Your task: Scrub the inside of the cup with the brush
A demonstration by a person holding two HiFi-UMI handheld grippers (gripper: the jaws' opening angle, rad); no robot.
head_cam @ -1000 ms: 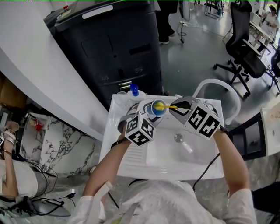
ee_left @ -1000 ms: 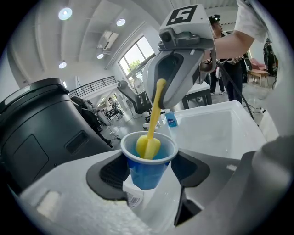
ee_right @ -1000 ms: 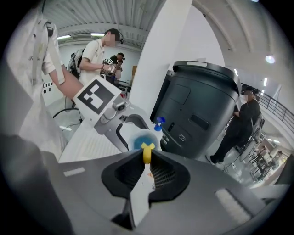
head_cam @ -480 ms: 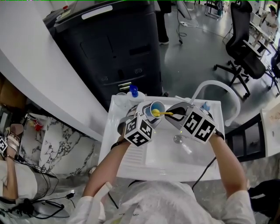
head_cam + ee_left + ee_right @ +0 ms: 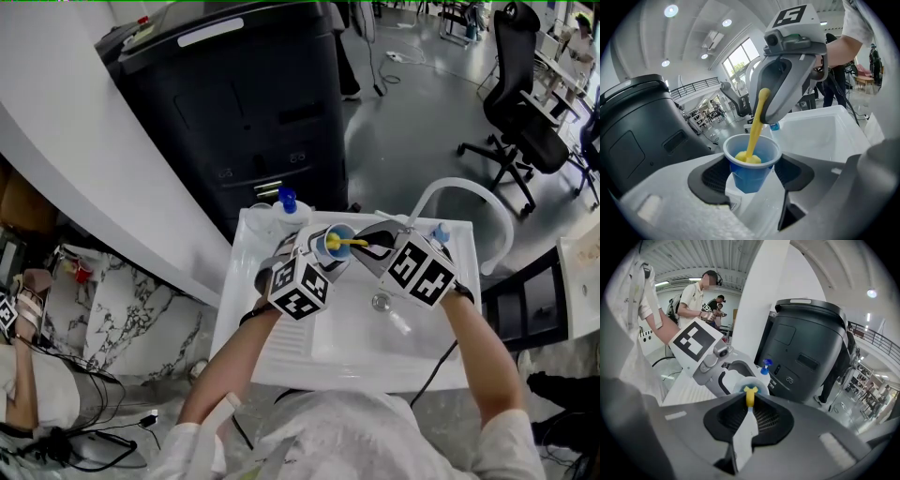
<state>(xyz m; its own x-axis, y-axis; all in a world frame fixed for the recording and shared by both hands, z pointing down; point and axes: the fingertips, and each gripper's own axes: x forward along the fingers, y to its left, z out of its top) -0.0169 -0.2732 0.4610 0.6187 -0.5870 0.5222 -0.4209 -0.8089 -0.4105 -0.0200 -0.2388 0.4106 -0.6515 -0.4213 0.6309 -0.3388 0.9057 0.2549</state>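
A blue cup (image 5: 751,161) stands upright between the jaws of my left gripper (image 5: 752,177), whose pads press on its sides. In the head view the cup (image 5: 339,236) is held over the back of the white sink (image 5: 356,333), with my left gripper (image 5: 322,248) below and to the left of it. My right gripper (image 5: 749,411) is shut on the handle of a yellow brush (image 5: 750,396). The brush (image 5: 756,123) slants down into the cup and its head rests at the bottom. In the head view my right gripper (image 5: 377,246) is just right of the cup.
A bottle with a blue cap (image 5: 286,201) stands at the sink's back left corner and a smaller one (image 5: 440,231) at the back right. A white curved faucet (image 5: 464,190) arches over the right side. A black bin (image 5: 234,103) stands behind, with an office chair (image 5: 525,103) further right.
My right gripper has shifted a little to the left, and the brush head has moved about inside the cup. The left gripper and the cup have stayed in place.
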